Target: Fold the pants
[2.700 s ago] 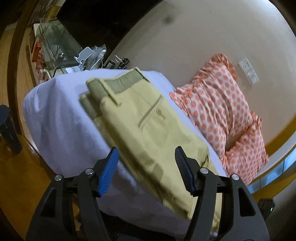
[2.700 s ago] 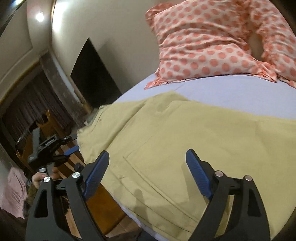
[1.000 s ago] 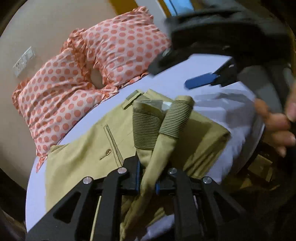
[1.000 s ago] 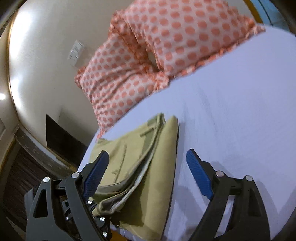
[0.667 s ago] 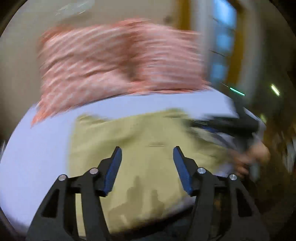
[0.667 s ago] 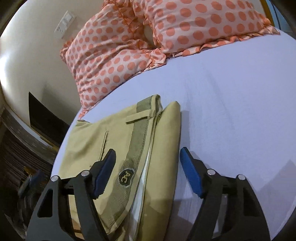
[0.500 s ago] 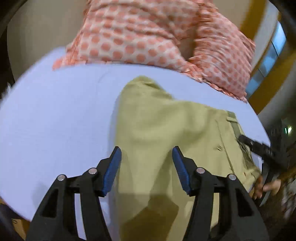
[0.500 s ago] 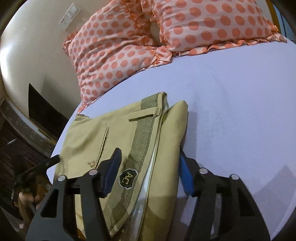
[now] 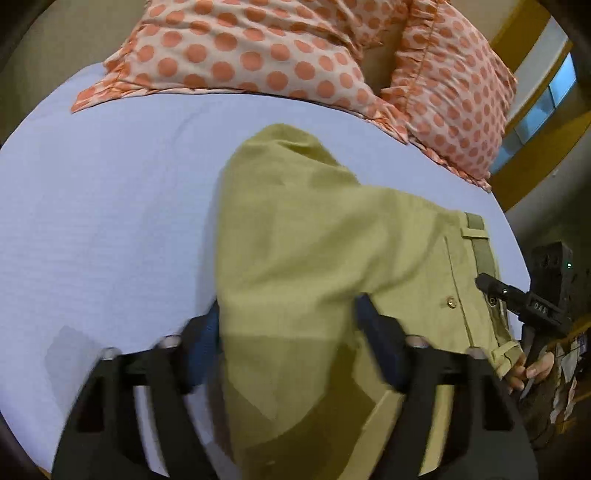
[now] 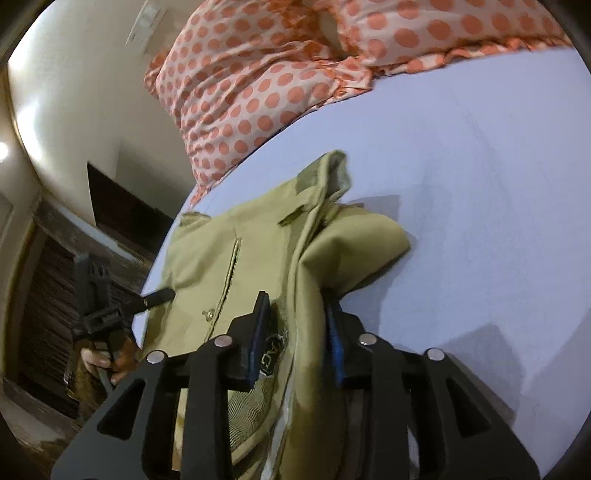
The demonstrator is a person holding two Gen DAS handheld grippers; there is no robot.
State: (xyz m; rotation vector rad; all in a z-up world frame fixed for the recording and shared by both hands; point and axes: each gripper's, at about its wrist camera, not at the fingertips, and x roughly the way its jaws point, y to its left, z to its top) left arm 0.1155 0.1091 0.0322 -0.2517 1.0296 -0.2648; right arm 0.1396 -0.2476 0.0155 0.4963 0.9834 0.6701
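Khaki pants [image 9: 317, 258] hide left gripper [image 9: 288, 332], grip unclear; right gripper [image 10: 295, 328] clamps waistband.

A bedroom in a home is shown. A bed covered with a pale lavender fitted sheet [image 9: 110, 206] is seen, and two frilled pillows in cream fabric with orange polka dots [image 9: 258, 51] are propped at its head against a plain cream wall [image 10: 92, 92]. A white wall switch plate [image 10: 146, 26] is mounted above them.
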